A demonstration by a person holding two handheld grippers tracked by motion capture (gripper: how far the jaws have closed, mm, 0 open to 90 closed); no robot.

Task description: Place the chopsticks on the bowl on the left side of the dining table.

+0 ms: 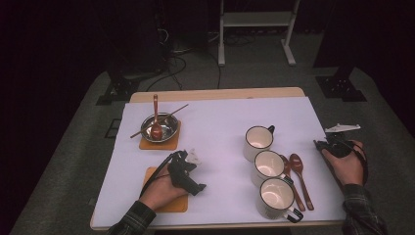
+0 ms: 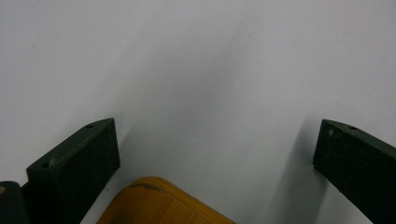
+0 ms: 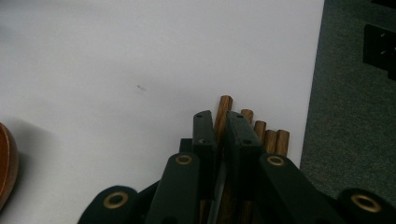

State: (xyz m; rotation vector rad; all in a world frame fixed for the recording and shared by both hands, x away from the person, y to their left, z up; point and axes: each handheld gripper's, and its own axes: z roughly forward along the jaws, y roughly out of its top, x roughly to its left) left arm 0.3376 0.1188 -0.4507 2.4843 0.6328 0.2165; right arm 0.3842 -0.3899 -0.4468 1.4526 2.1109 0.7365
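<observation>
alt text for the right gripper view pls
The right gripper has its two black jaws closed on one brown wooden stick, with four more stick ends lying just beside it on the white table cover. Grey carpet floor shows at the right.

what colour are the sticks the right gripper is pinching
Brown wood: the right gripper is shut on one of the chopsticks, clearest in the right gripper view.

Soft overhead light is brightening the white table cover [image 1: 220, 117] while the surrounding room is staying dark; blurry shadows are falling beside the left gripper [image 2: 215, 163].
</observation>
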